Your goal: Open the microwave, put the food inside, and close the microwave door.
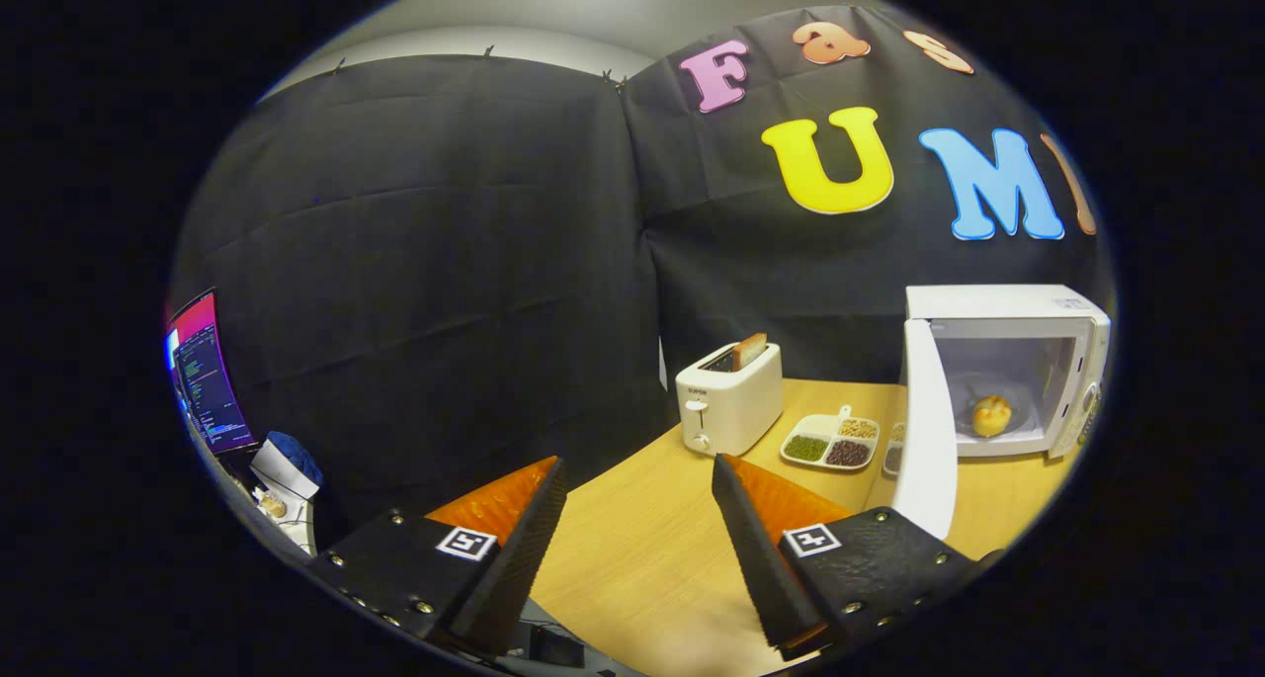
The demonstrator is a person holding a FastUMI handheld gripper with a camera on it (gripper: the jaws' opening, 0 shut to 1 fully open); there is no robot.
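Microwave point(1003, 371) with its door point(929, 430) swung open; the food point(991, 416) sits inside on the turntable. The gripper point(637, 519), jaws spread wide and empty, is well short of the microwave. The door probably swings lightly on rigid hinges: push its outer face near the free edge.

One fisheye view, riding on my gripper point(637, 469), looking forward along my two fingers, which sit spread apart with nothing between them. Camera sits above the near corner of the wooden table point(642, 549), angled slightly down and across it. Toaster point(729, 397) at mid range ahead; microwave point(1008, 371) farther off, right of my fingers.
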